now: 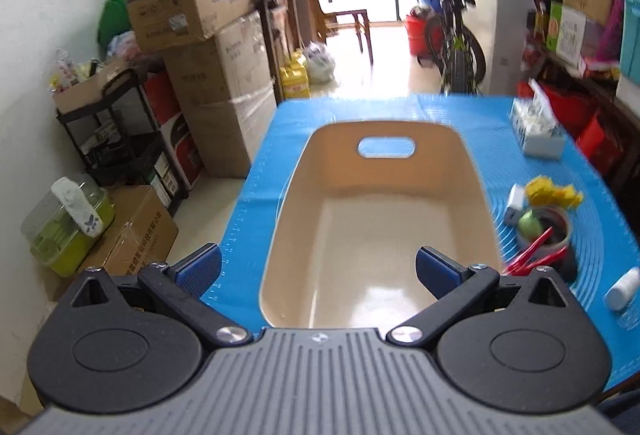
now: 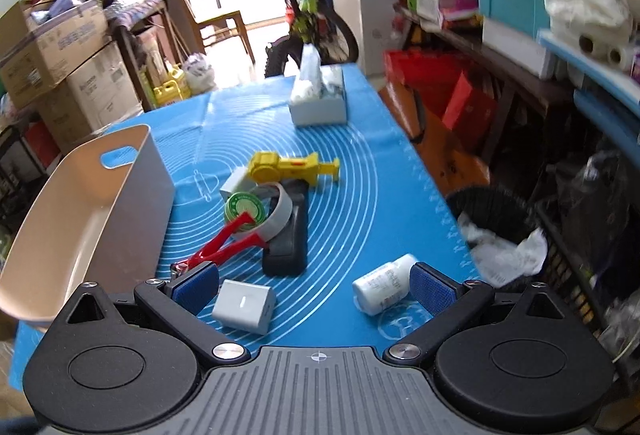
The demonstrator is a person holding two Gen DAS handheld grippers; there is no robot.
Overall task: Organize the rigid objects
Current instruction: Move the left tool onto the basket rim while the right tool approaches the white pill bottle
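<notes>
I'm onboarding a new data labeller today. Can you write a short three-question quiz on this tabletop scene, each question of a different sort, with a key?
1. True or false: the beige bin already holds an item.
2. Multiple choice: what lies nearest the right gripper? A) the tissue box B) the grey adapter and the white bottle C) the yellow tool
3. Fill in: the red-handled tool rests partly on the roll of ____.

Key: 1 false, it is empty. 2 B. 3 tape.
</notes>
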